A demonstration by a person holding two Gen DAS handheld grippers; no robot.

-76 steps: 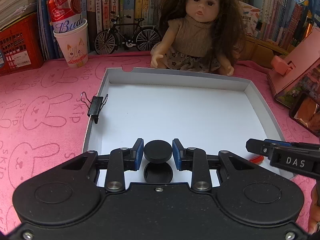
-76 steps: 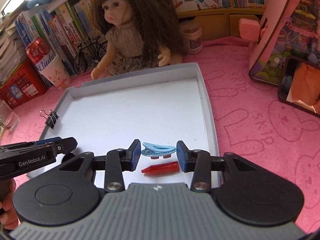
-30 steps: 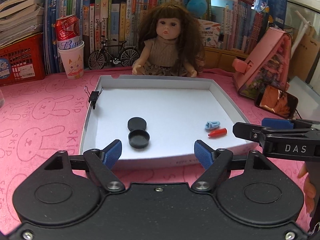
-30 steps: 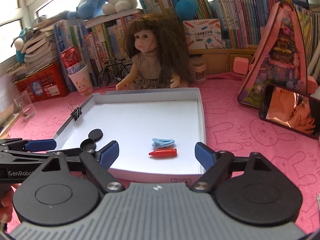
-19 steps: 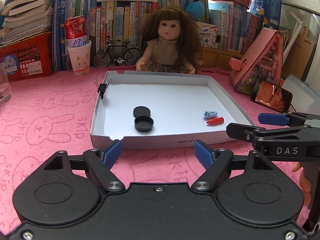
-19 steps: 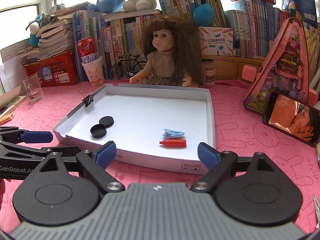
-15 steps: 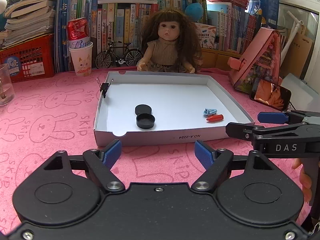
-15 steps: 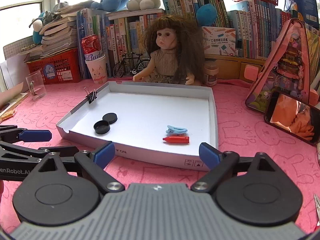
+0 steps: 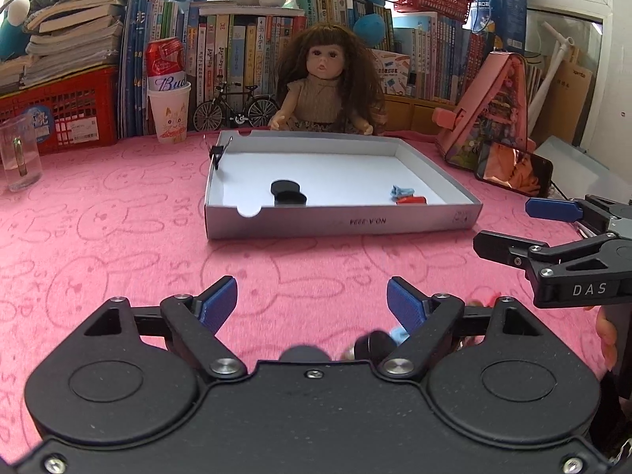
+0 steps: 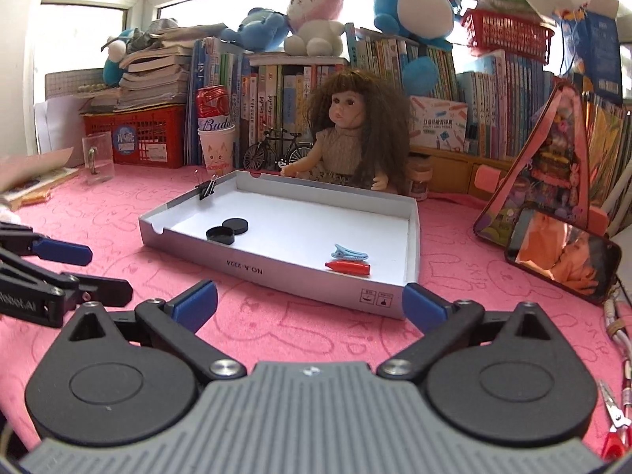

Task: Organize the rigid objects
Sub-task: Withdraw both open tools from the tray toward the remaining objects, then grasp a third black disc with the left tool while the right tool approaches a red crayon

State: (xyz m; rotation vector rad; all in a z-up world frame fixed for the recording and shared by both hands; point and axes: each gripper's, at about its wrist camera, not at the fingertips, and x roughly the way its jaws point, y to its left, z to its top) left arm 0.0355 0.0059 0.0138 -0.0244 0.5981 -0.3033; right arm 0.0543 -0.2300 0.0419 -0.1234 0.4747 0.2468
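A shallow white box (image 9: 343, 223) (image 10: 276, 268) lies on the pink cloth. Inside it on the left are a black round lid and a black round cap (image 9: 288, 192) (image 10: 227, 230). On the right are a blue hair clip (image 9: 402, 190) (image 10: 349, 253) and a red crayon (image 9: 412, 200) (image 10: 348, 267). My left gripper (image 9: 312, 302) is open and empty, well in front of the box. My right gripper (image 10: 310, 300) is open and empty, near the box's front right corner; it also shows in the left wrist view (image 9: 525, 229).
A black binder clip (image 9: 216, 152) grips the box's left wall. A doll (image 9: 326, 91), toy bicycle (image 9: 235, 108), cup with a can (image 9: 168, 108), red crate (image 9: 59, 112) and books stand behind. A phone (image 9: 513, 166) and pink house (image 9: 489, 114) are right. Small blurred objects (image 9: 379, 341) lie under my left gripper.
Both grippers let go of their objects in the box, opened wide and pulled back. They now hover over the pink cloth in front of it.
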